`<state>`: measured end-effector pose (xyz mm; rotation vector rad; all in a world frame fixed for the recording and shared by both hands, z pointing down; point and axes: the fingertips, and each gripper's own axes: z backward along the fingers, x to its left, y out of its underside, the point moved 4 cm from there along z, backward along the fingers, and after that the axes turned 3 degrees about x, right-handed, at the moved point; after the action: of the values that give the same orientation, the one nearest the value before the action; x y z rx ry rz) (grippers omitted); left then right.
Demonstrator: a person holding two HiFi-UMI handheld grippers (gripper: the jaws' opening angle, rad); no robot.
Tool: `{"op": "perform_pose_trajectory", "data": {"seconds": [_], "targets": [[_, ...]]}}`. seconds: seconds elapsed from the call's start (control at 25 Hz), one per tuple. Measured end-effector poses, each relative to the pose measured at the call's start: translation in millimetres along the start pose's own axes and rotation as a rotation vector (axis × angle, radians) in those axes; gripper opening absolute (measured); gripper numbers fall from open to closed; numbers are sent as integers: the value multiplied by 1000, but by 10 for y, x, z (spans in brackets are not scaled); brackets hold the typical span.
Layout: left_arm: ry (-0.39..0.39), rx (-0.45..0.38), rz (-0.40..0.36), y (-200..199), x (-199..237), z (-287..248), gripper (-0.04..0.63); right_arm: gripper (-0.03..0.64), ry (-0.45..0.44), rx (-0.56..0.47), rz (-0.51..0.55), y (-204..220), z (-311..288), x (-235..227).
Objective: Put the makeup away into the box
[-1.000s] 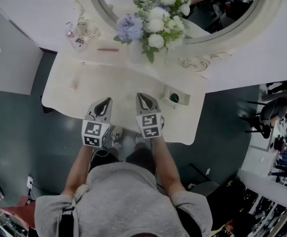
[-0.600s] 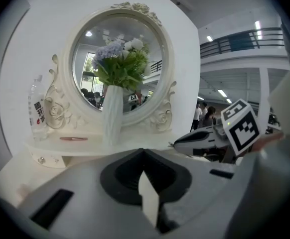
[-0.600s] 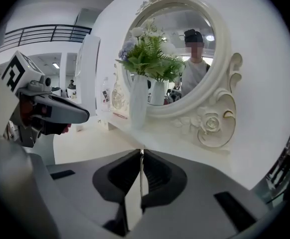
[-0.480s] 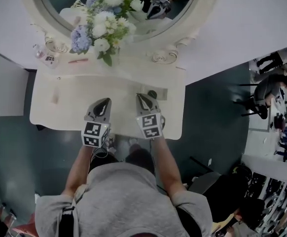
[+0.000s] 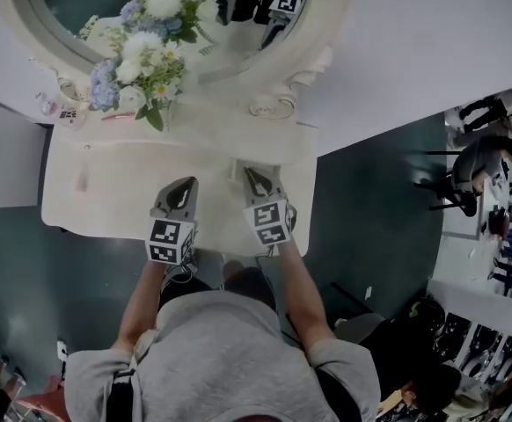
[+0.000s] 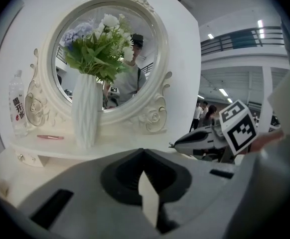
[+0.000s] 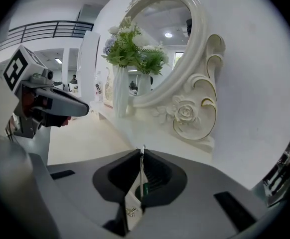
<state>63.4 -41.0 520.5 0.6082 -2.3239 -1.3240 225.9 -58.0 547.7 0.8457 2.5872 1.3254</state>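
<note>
Pink, slim makeup stick (image 6: 50,137) lies on the shelf (image 6: 110,146) at ten o'clock from our left gripper (image 5: 184,185) and right gripper (image 5: 255,178), both with jaws pressed together on nothing; we judge it light, stiff, roll-prone, best pinched mid-length.

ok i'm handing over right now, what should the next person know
Left tongs: shut, empty, over the table.
Right tongs: shut, nothing seen in them, right over the small box, which has something green inside.
Not yet packed: a pink stick on the shelf near the vase, and a small pinkish item at the tabletop's left, too blurred to name.
Left to do: put both in the box.
</note>
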Motion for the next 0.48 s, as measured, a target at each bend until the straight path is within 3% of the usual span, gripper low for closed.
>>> {"op": "perform_pose_trajectory", "data": {"seconds": [0.48], "targets": [[-113, 52, 81, 215, -90, -242, 0, 32, -170, 71, 80, 290, -353, -91]]}}
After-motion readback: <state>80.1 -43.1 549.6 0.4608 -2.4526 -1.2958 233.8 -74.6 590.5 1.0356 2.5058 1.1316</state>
